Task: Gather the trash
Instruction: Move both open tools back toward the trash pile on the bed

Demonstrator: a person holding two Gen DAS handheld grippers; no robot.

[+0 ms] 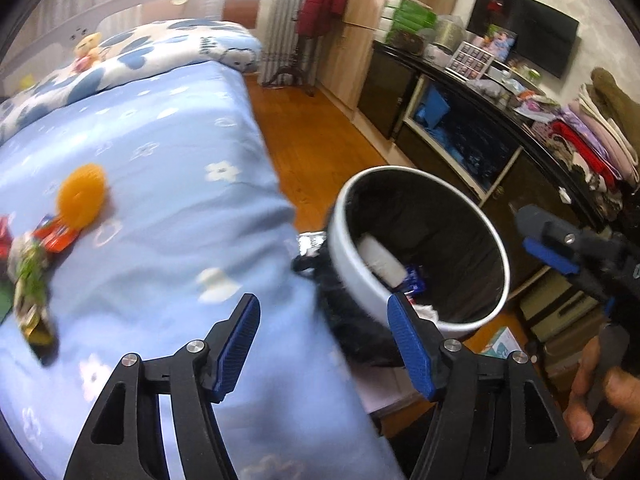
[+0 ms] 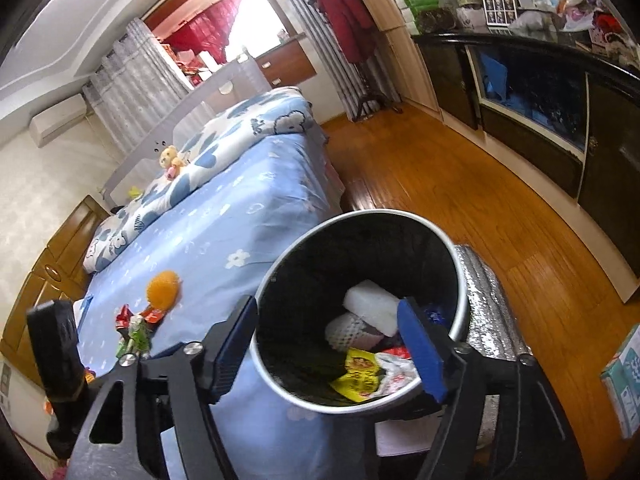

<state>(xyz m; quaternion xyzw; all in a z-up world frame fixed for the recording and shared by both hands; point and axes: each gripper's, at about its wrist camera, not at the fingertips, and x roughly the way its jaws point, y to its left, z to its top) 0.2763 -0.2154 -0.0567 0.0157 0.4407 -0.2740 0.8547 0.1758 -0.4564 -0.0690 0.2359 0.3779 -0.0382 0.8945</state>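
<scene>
You are holding both claws wide and empty: the right gripper (image 2: 328, 344) over the bin (image 2: 460, 280), the left gripper (image 1: 324, 344) at the bed (image 1: 160, 152) edge. Wrappers (image 1: 36, 264) are lying far left; overreaching is risking knocking the bin.

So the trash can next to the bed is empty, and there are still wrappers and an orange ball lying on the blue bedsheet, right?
Not quite: the trash can is not empty. The right wrist view shows a white block, a yellow wrapper and other scraps inside. The rest holds: wrappers and the orange ball lie on the blue bedsheet.
</scene>
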